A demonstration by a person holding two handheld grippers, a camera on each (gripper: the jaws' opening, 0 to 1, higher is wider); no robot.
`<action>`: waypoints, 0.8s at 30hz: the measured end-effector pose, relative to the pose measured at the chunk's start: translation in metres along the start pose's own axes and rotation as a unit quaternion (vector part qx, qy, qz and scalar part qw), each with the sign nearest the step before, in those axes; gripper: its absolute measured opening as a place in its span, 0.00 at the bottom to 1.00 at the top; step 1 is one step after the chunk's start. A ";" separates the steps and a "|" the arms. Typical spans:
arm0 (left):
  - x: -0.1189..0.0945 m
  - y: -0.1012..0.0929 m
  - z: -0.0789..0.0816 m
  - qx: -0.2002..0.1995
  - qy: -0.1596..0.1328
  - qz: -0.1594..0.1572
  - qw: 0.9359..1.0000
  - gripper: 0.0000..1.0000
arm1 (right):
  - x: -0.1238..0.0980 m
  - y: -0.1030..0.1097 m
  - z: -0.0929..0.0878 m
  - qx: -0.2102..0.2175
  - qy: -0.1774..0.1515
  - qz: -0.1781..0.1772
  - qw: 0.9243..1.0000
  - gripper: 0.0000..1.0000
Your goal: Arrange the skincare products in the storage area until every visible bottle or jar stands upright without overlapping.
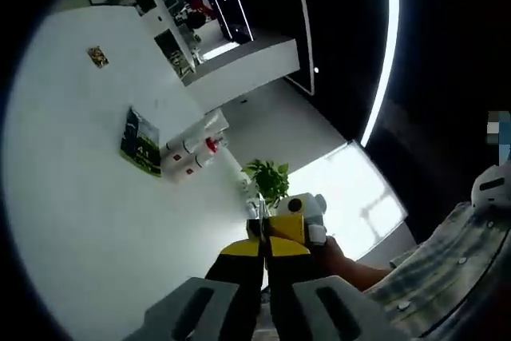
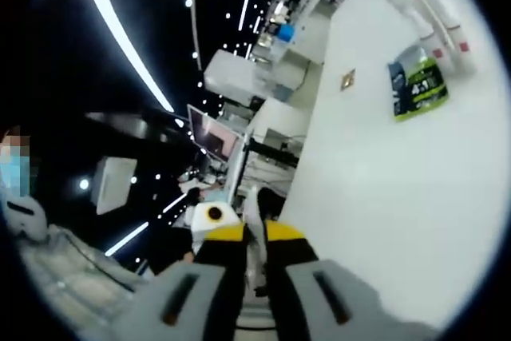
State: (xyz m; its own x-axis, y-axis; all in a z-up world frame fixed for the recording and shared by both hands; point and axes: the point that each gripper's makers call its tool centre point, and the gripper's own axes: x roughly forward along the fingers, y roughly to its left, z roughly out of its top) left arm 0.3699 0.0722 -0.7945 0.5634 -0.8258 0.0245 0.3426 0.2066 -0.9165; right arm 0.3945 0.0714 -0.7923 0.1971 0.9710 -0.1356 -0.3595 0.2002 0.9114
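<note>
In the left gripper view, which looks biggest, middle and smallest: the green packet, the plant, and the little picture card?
1. Green packet, lying flat on the white table.
2. Plant, nearly the same as the packet, so that order is unsure; it also sits farther off.
3. Little picture card, clearly smallest.

Left gripper (image 1: 264, 239) fingers together, white table (image 1: 88, 197), bottles (image 1: 192, 153), green plant (image 1: 267, 177)

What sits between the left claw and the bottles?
Nothing visible. In the left gripper view the left claw, jaws together, faces bare white tabletop up to the bottles, which lie on their sides. The green packet lies beside them, off the line. The plant is off to the side too.
</note>
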 end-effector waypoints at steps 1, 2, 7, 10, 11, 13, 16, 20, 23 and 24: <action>0.000 0.000 0.001 -0.001 -0.004 0.000 1.000 0.01 | 0.001 0.000 0.001 0.002 -0.003 0.000 1.000 0.07; -0.002 -0.001 0.003 -0.007 -0.010 -0.003 1.000 0.00 | 0.001 0.000 0.001 0.002 -0.005 0.000 1.000 0.08; -0.007 0.002 0.017 -0.029 -0.049 -0.004 0.998 0.00 | 0.004 0.000 0.001 0.001 -0.011 -0.003 1.000 0.10; -0.010 0.005 0.023 -0.041 -0.068 -0.003 0.997 0.00 | 0.008 0.000 -0.002 0.002 -0.007 -0.002 1.000 0.10; -0.010 0.004 0.024 -0.042 -0.072 -0.004 0.997 0.00 | 0.010 0.000 -0.004 0.004 -0.005 -0.003 1.000 0.10; -0.009 0.003 0.026 -0.045 -0.077 -0.005 0.996 0.00 | 0.013 0.003 -0.008 0.004 -0.002 -0.002 1.000 0.10; -0.008 0.002 0.025 -0.046 -0.076 -0.007 0.996 0.00 | 0.017 0.003 -0.010 -0.004 -0.003 -0.007 1.000 0.08; -0.010 0.006 0.026 -0.048 -0.078 0.002 0.996 0.01 | 0.018 0.002 -0.004 -0.012 -0.018 -0.015 1.000 0.04; -0.012 0.009 0.026 -0.050 -0.077 0.005 0.996 0.01 | 0.021 0.004 -0.005 -0.018 -0.013 -0.017 1.000 0.02; -0.013 0.010 0.026 -0.049 -0.077 0.007 0.996 0.01 | 0.022 0.003 -0.005 -0.019 -0.012 -0.018 1.000 0.02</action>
State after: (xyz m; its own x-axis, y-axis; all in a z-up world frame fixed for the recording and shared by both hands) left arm 0.3856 0.0982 -0.7939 0.6791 -0.7311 0.0657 0.2636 0.1594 -0.9514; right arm 0.3932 0.0939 -0.7945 0.2315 0.9598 -0.1590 -0.3862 0.2407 0.8905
